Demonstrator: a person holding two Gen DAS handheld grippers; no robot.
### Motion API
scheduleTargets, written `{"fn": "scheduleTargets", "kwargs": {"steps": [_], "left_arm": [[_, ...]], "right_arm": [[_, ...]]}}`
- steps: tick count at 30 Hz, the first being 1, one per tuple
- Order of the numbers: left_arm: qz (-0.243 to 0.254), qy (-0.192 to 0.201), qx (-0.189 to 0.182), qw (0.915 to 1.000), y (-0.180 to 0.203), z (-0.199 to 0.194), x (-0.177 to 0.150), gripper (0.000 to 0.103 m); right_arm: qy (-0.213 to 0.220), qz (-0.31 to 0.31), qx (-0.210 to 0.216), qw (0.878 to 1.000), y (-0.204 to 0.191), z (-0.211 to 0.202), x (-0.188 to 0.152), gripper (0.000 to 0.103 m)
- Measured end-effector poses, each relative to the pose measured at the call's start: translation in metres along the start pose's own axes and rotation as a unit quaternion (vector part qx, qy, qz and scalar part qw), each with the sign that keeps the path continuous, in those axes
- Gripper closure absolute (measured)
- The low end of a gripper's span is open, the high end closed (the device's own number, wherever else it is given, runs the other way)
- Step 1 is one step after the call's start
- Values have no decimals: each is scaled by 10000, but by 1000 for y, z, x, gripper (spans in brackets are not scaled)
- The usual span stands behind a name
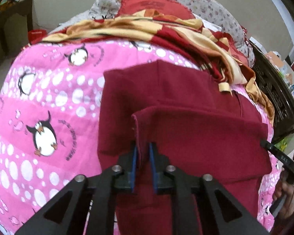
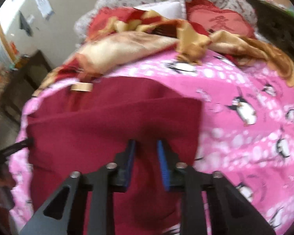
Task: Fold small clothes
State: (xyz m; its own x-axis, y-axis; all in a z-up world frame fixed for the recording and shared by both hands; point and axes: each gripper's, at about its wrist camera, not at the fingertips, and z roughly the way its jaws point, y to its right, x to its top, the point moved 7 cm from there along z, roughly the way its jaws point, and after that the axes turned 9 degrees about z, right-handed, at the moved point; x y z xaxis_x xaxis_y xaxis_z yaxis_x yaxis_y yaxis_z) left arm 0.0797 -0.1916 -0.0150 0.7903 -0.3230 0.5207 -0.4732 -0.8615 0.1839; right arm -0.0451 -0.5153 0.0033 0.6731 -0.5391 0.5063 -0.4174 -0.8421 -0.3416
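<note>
- My pink penguin-print bedsheet (image 1: 49,90) covers the bed.
- Far side: a crumpled red-and-gold satin cloth (image 1: 147,31).
- Behind it, a red cushion (image 1: 152,4) leans on floral pillows (image 1: 211,9).
- Far left: dark cabinet (image 1: 11,25).

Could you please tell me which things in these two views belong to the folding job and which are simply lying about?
Job: maroon garment, left gripper, right gripper.

Lying about: pink penguin blanket, red-and-gold cloth, floral pillow, red cushion.
</note>
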Motion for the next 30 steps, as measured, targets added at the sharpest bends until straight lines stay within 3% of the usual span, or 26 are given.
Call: {"fn": "scheduleTargets", "kwargs": {"steps": [4, 7, 9, 13, 15, 23, 30], "left_arm": [[93, 23, 50, 9999, 3, -3, -5, 67], [125, 171, 88, 9997, 5, -12, -7, 54], [172, 251, 159, 9994, 5, -14, -8, 48], [273, 163, 314, 9990, 6, -6, -14, 47], [378, 176, 421, 9982, 8, -4, -16, 47], [506, 185, 565, 9969, 12, -5, -18, 46], [542, 191, 628, 9964, 14, -3, -18, 42]], "right_arm": [[13, 242, 226, 9995, 6, -21, -4, 56], [6, 89, 516, 9986, -5, -44, -20, 55], [-85, -127, 473, 9988, -11, -48, -35, 55], [-294, -417, -185, 9985, 4, -29, -65, 56], [-216, -180, -11, 9996, 11, -31, -68, 60], [74, 15, 266, 9996, 4, -64, -55, 57], [78, 46, 75, 9999, -6, -38, -35, 54]]}}
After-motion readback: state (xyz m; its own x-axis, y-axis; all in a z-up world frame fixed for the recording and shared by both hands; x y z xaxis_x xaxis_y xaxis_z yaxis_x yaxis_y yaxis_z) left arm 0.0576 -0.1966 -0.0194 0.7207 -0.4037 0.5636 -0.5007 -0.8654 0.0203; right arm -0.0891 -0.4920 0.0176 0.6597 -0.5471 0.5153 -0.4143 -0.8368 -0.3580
